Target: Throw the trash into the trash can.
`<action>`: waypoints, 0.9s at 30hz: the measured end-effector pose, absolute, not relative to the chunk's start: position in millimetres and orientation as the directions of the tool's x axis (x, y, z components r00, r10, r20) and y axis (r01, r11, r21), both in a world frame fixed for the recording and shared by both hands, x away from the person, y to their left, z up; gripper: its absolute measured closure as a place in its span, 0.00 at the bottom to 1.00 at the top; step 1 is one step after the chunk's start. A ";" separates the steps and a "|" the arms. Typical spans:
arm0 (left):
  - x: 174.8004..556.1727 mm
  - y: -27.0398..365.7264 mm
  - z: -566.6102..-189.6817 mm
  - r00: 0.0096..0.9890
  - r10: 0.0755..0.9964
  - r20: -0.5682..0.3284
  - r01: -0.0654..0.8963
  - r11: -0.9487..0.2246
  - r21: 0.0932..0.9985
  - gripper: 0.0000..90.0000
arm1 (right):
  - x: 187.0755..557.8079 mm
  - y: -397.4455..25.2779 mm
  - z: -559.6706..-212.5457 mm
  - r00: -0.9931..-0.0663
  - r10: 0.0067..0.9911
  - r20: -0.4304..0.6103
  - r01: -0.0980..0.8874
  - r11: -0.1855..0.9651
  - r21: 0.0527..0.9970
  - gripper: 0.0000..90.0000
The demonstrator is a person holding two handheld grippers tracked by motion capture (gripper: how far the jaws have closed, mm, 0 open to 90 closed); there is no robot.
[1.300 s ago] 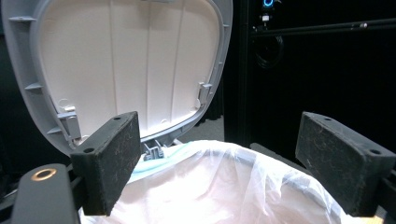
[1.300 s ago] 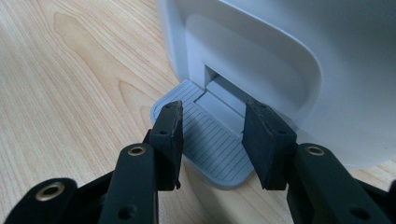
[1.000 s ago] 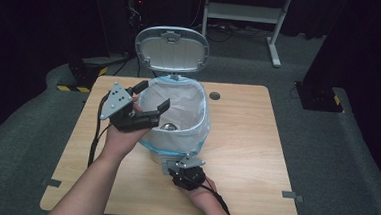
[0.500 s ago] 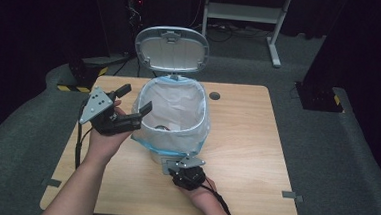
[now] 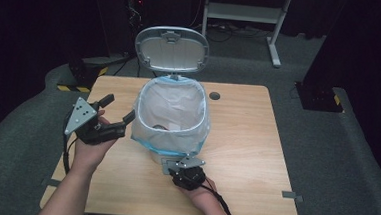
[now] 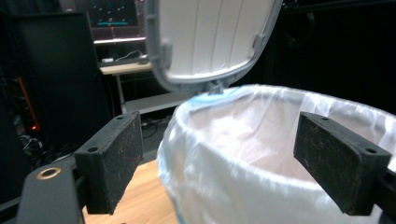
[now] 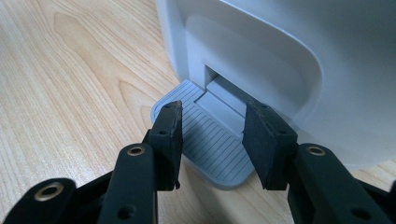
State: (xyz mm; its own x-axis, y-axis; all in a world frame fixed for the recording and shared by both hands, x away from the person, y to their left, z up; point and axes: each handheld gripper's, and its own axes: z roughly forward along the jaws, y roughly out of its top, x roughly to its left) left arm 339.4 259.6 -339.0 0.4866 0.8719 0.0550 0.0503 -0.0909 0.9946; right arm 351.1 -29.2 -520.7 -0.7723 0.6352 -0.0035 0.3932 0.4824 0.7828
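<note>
Light wooden table bearing upright white plastic pedal bin at centre, lined with translucent white bag, long axis vertical, grey-rimmed lid raised, mouth upward. Left gripper beside bin's left rim, jaws wide, empty. Right gripper jaws parted, empty, over ribbed grey foot pedal pointing toward person.

The table is showing pale wood grain with a smooth, matt finish. The bin is looking like smooth grey plastic with a soft sheen, its pedal ribbed with fine grooves. The liner bag is gleaming as thin, crinkled white film. The left gripper pads are appearing rough, matt black and dusty.
</note>
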 end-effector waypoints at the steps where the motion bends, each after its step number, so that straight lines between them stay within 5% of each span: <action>1: 338.0 261.9 -341.5 0.482 0.875 0.056 0.055 -0.094 0.994 0.18 | 351.1 -29.2 -520.7 -0.772 0.635 -0.003 0.393 0.482 0.783 0.64; 27: 330.2 303.6 -458.4 0.395 0.919 -0.001 0.349 -0.149 0.925 0.18 | 351.0 -29.8 -520.8 -0.770 0.638 0.000 0.396 0.478 0.784 0.64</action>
State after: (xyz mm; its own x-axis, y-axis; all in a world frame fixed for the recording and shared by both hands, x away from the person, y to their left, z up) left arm 330.2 303.6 -458.4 0.3945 0.9189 -0.0011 0.3485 -0.1485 0.9254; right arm 351.0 -29.8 -520.8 -0.7701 0.6379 0.0002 0.3960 0.4779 0.7841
